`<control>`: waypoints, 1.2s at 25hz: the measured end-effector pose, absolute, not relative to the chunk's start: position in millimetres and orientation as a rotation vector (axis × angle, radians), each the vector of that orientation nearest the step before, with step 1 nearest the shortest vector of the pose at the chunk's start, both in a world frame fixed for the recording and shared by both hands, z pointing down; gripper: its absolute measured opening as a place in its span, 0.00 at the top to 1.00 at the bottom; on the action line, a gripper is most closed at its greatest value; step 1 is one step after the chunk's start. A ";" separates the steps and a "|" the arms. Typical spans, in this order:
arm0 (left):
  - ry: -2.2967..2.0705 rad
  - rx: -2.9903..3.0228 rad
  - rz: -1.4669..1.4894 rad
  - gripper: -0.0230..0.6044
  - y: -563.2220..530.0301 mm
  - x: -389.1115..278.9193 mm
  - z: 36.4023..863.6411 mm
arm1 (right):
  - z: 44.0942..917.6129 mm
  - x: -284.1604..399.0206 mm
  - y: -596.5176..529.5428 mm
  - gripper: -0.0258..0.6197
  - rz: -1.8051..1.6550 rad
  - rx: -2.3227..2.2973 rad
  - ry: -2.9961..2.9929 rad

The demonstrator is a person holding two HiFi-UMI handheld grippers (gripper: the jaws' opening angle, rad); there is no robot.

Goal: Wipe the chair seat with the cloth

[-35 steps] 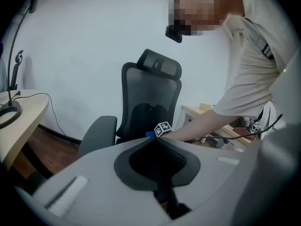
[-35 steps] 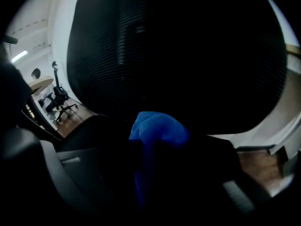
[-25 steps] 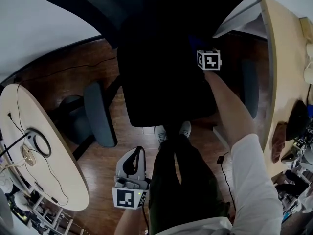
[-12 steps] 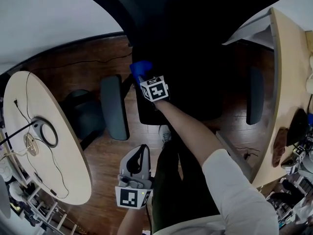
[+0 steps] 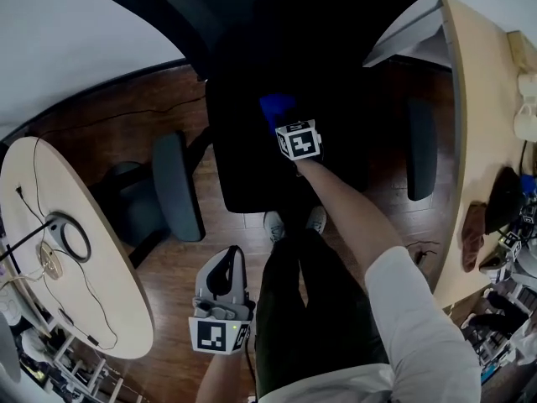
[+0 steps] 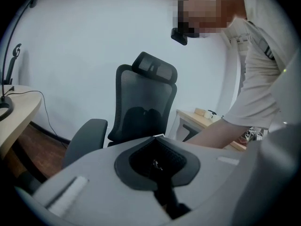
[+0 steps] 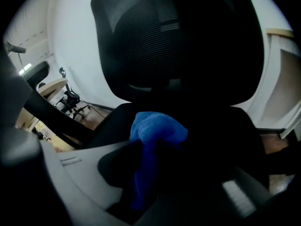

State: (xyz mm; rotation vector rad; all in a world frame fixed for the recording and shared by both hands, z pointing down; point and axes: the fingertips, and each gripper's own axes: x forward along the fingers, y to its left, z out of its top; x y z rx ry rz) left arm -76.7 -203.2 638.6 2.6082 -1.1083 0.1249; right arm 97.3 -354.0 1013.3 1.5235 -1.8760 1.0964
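- Two grippers, each with a black-and-white square marker cube.
- Right gripper [image 5: 284,121] is clamped on the blue cloth [image 5: 276,107], which lies on the chair seat [image 5: 247,170] at frame centre.
- Left gripper [image 5: 226,267]: jaws together, empty, lower centre-left.
- Armrest [image 5: 178,187] left of seat; desk [image 5: 482,99] at right edge.

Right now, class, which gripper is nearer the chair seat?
Right. The right gripper is over the chair seat, gripping the blue cloth; the left gripper hangs beside the person's leg, off the seat.
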 end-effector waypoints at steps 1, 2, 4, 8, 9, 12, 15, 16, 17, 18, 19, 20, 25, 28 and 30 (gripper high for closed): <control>-1.093 2.618 0.121 0.90 -202.6 -70.1 636.2 | 1014.7 125.7 -345.5 0.82 1.097 1.558 -1.843; -1.079 2.627 0.117 0.90 -201.8 -63.2 634.2 | 1015.6 154.8 -336.4 0.82 1.102 1.594 -1.806; -1.053 2.643 0.115 0.90 -200.1 -48.8 631.3 | 1014.3 211.2 -318.7 0.82 1.118 1.665 -1.726; -0.998 2.662 0.122 0.90 -196.3 -23.5 632.3 | 1009.9 288.5 -288.8 0.82 1.121 1.748 -1.607; -0.987 2.664 0.123 0.90 -194.5 -18.2 633.1 | 1009.6 297.5 -284.2 0.82 1.122 1.754 -1.596; -0.965 2.671 0.128 0.90 -187.5 -5.8 633.7 | 1008.0 308.0 -279.8 0.82 1.121 1.759 -1.600; -0.970 2.679 0.141 0.90 -181.7 -6.4 634.5 | 1003.0 298.6 -283.5 0.82 1.120 1.761 -1.638; -0.979 2.677 0.142 0.90 -181.6 -10.0 634.8 | 997.3 287.3 -287.6 0.82 1.131 1.766 -1.668; -0.989 2.671 0.140 0.90 -182.3 -14.6 634.6 | 989.2 270.5 -293.0 0.82 1.137 1.765 -1.711; -1.002 2.664 0.135 0.90 -183.4 -20.2 634.1 | 979.4 248.2 -299.0 0.82 1.134 1.752 -1.767; -1.016 2.656 0.127 0.90 -184.7 -26.6 633.1 | 969.1 220.4 -304.5 0.82 1.123 1.723 -1.833; -1.032 2.647 0.120 0.90 -185.6 -33.4 631.9 | 959.3 188.1 -308.7 0.82 1.112 1.682 -1.903; -1.082 2.614 0.182 0.90 -180.7 -68.8 636.8 | 952.2 7.6 -301.0 0.82 1.158 1.387 -2.108; -1.125 2.589 0.186 0.90 -175.0 -86.1 639.7 | 975.4 -64.8 -289.8 0.82 1.200 1.290 -2.104; -1.185 2.559 0.109 0.90 -180.2 -93.5 637.1 | 993.6 -83.2 -291.8 0.82 1.212 1.278 -2.072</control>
